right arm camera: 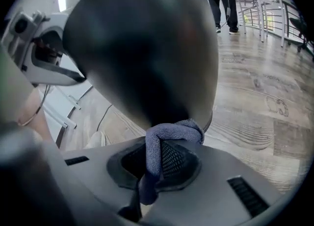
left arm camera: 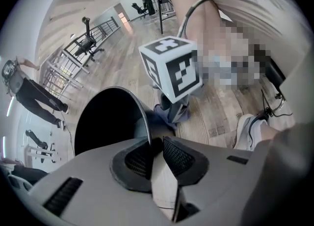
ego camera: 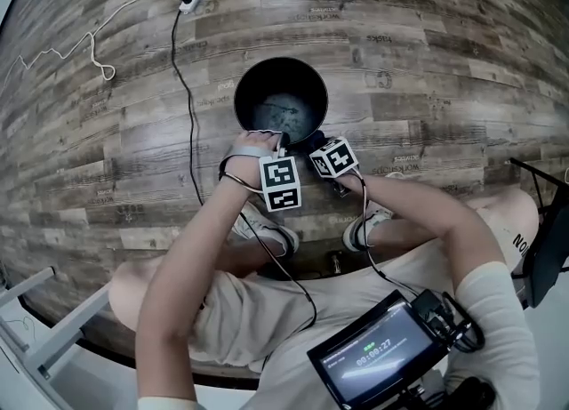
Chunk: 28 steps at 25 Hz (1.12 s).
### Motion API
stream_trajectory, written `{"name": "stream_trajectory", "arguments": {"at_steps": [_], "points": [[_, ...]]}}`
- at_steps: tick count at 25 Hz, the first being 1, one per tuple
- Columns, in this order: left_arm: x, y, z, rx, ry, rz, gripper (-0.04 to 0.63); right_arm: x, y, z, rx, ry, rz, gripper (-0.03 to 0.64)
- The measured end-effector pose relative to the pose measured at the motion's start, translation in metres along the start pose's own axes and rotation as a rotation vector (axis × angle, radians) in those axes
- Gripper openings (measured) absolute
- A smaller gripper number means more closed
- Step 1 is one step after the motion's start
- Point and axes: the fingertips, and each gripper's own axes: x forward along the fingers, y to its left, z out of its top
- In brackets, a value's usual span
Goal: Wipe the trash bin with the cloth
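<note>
Both forearms are stretched forward and down to the near side of the bin (ego camera: 281, 63), which stands upright on the plank floor (ego camera: 427, 35). The left gripper (left arm camera: 156, 144) is pointed steeply down at the near rim. Its fingers are set narrow, and the bin's thin wall is clamped between them, one pad inside and one outside. The right gripper (right arm camera: 156, 144) is tilted down just to its right. Its fingers are closed on a blue-grey cloth (right arm camera: 169, 131), whose bunched end is pressed against the bin's outer wall.

Black-and-white square markers are carried on each gripper's cube (ego camera: 280, 183). Small stamps are printed on the planks but are too small to be read. A digit timer is shown on the screen (ego camera: 378, 355) by the chest, and the letters "NO" are seen on the garment at the right leg.
</note>
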Motion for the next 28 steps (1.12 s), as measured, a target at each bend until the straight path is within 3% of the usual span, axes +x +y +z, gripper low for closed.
{"name": "stream_trajectory", "arguments": {"at_steps": [6, 12, 19, 25, 28], "points": [[0.001, 0.000, -0.001, 0.010, 0.011, -0.013, 0.075, 0.041, -0.014, -0.023, -0.094, 0.065, -0.014, 0.025], [0.004, -0.001, 0.000, -0.004, 0.019, -0.019, 0.075, 0.042, -0.017, -0.030, -0.004, 0.085, -0.046, 0.026], [0.006, 0.001, -0.001, -0.129, 0.052, -0.055, 0.077, -0.022, 0.010, -0.026, -0.048, 0.083, 0.066, 0.026], [0.008, 0.009, 0.009, -0.309, 0.089, -0.047, 0.077, -0.087, 0.009, -0.006, 0.028, 0.038, 0.085, 0.026], [0.008, 0.014, 0.014, -0.382, 0.054, -0.045, 0.071, -0.110, 0.018, 0.018, 0.046, -0.024, 0.098, 0.026]]}}
